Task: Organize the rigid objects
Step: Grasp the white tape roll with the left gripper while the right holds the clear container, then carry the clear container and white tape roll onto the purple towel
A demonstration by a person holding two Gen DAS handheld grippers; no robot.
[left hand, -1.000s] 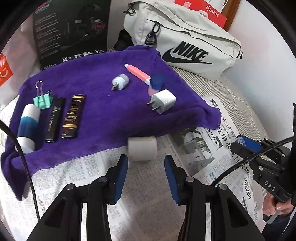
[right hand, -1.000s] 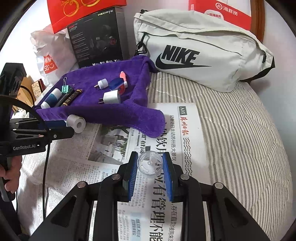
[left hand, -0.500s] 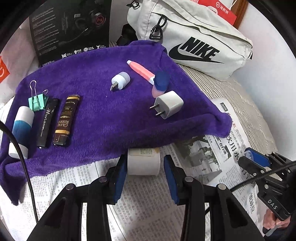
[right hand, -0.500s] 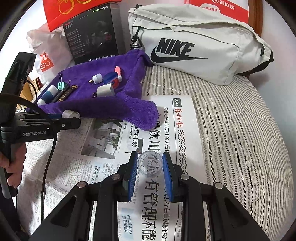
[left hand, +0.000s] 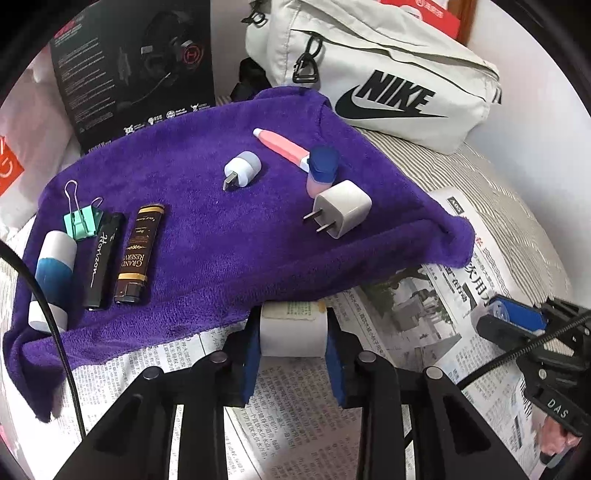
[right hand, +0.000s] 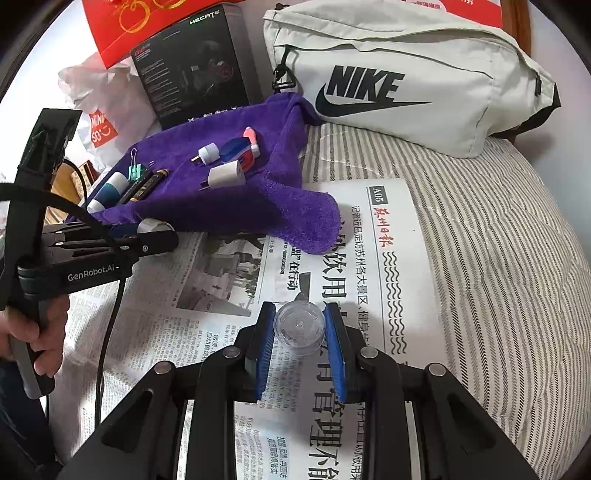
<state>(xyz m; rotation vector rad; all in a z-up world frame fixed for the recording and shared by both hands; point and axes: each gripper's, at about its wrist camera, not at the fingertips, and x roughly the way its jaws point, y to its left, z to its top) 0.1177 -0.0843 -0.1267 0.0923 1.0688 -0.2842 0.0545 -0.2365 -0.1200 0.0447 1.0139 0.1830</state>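
My left gripper (left hand: 293, 334) is shut on a white cylinder (left hand: 293, 338) at the near edge of the purple towel (left hand: 207, 229), just above the newspaper. On the towel lie a white charger plug (left hand: 341, 212), a white USB adapter (left hand: 242, 171), a pink pen (left hand: 282, 146), a blue-capped pink bottle (left hand: 322, 168), two lighters (left hand: 135, 251), a green binder clip (left hand: 82, 219) and a blue-white tube (left hand: 51, 273). My right gripper (right hand: 300, 328) is shut on a clear round plastic lid (right hand: 300, 326) above the newspaper (right hand: 369, 258).
A white Nike bag (right hand: 413, 70) lies behind the towel on the striped bed (right hand: 498, 258). A black headset box (left hand: 136, 62) stands at the back left, with a red box (right hand: 147, 22) and a white plastic bag (right hand: 96, 110) near it.
My left gripper moved forward around the white cylinder and closed on it. My right gripper kept hold of the clear lid and shifted only slightly.
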